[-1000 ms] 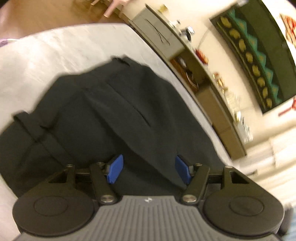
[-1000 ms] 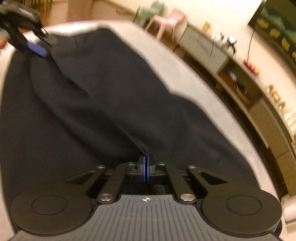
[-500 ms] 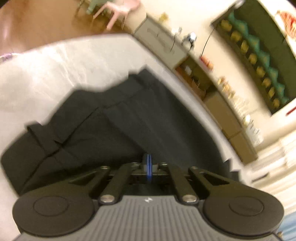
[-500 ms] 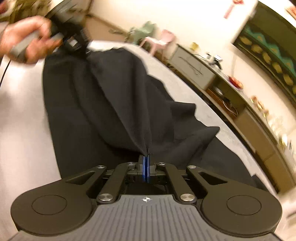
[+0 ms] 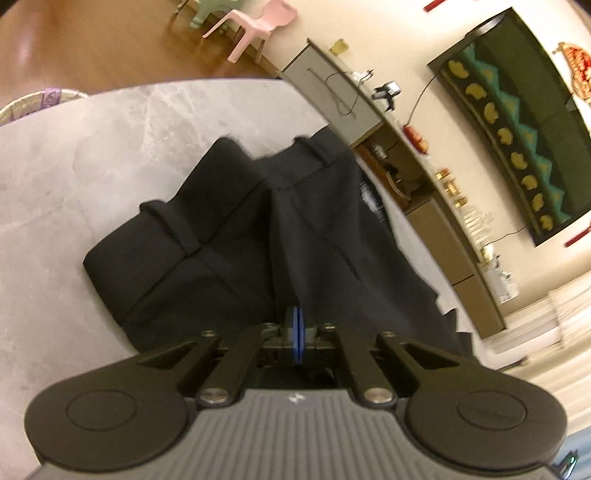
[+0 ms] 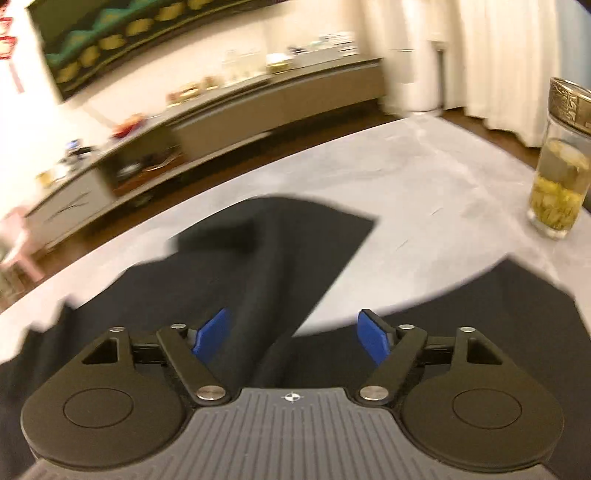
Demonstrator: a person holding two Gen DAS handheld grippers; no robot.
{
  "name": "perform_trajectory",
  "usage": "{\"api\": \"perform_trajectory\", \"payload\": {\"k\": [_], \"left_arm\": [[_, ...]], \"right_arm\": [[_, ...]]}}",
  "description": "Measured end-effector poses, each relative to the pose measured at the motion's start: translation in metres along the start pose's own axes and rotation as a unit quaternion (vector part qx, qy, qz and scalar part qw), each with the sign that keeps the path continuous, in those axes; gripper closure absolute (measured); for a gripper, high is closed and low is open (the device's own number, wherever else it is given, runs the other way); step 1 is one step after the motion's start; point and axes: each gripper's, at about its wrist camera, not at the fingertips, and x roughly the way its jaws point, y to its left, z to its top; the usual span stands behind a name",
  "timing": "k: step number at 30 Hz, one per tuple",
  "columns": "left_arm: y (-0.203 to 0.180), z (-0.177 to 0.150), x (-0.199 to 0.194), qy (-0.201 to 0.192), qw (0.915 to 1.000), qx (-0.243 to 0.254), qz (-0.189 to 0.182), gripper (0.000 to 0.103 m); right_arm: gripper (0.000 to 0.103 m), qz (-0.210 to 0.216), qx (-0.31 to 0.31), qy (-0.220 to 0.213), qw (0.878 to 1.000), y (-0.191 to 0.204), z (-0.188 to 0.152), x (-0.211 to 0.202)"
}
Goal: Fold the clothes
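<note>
Black trousers (image 5: 229, 236) lie on the pale grey marble table (image 5: 92, 155), the waistband with its belt loops at the far end in the left wrist view. My left gripper (image 5: 295, 325) is shut on a fold of the black cloth, which rises from the table to its blue pads. In the right wrist view the black trousers (image 6: 258, 251) spread below my right gripper (image 6: 291, 334), which is open, with a raised ridge of cloth running under the gap between its blue fingers.
A glass of tea (image 6: 561, 173) stands on the table at the right. A woven basket (image 5: 40, 101) sits past the table's far left edge. A long sideboard (image 5: 436, 206) lines the wall, with a pink chair (image 5: 258, 26) on the wooden floor.
My left gripper shut on the trousers and has lifted the cloth. My right gripper let go of the cloth, opened, and swung round toward the tea glass side.
</note>
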Motion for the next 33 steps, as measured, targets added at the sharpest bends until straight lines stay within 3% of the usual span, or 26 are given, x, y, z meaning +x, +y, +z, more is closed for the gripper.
{"api": "perform_trajectory", "payload": {"k": [6, 8, 10, 11, 13, 16, 18, 21, 24, 27, 29, 33], "left_arm": [[-0.002, -0.004, 0.008, 0.007, 0.9997, 0.017, 0.017, 0.102], [-0.003, -0.005, 0.013, 0.012, 0.9994, 0.024, 0.023, 0.102], [-0.003, -0.006, 0.015, 0.013, 0.9991, 0.03, 0.026, 0.101], [-0.002, -0.006, 0.014, 0.011, 0.9991, 0.03, 0.027, 0.101], [-0.001, -0.004, 0.012, 0.006, 0.9992, 0.03, 0.027, 0.102], [0.001, -0.001, 0.006, -0.002, 0.9993, 0.026, 0.025, 0.102], [0.002, 0.001, -0.001, -0.01, 0.9996, 0.019, 0.018, 0.102], [-0.001, 0.0, -0.01, -0.017, 0.9997, 0.019, 0.007, 0.102], [0.0, -0.005, -0.015, -0.017, 0.9996, 0.021, 0.008, 0.102], [0.001, -0.011, -0.02, -0.017, 0.9995, 0.024, 0.009, 0.102], [0.001, -0.014, -0.023, -0.017, 0.9995, 0.026, 0.01, 0.102], [0.006, -0.017, -0.031, -0.027, 0.9992, 0.022, 0.021, 0.102]], "right_arm": [[0.018, -0.022, 0.01, 0.014, 1.0, 0.002, 0.022, 0.073], [0.039, -0.04, -0.038, 0.004, 0.998, 0.021, 0.023, 0.091], [0.094, -0.044, -0.084, 0.009, 0.995, 0.034, 0.026, 0.098], [0.103, -0.039, -0.103, 0.016, 0.994, 0.041, 0.028, 0.102], [0.103, -0.028, -0.14, 0.005, 0.99, 0.059, 0.035, 0.097], [0.103, 0.014, -0.124, -0.081, 0.989, 0.062, 0.065, 0.029], [0.103, 0.034, -0.104, -0.13, 0.985, 0.042, 0.073, -0.037], [0.103, 0.024, -0.087, -0.178, 0.98, -0.005, 0.064, -0.133], [0.103, -0.038, -0.07, -0.149, 0.986, -0.066, 0.022, -0.178], [0.103, -0.076, -0.037, -0.054, 0.995, -0.118, -0.03, -0.156], [0.103, -0.085, -0.017, 0.003, 0.996, -0.144, -0.061, -0.134], [0.103, -0.061, 0.01, 0.047, 0.997, -0.151, -0.086, -0.105]]}}
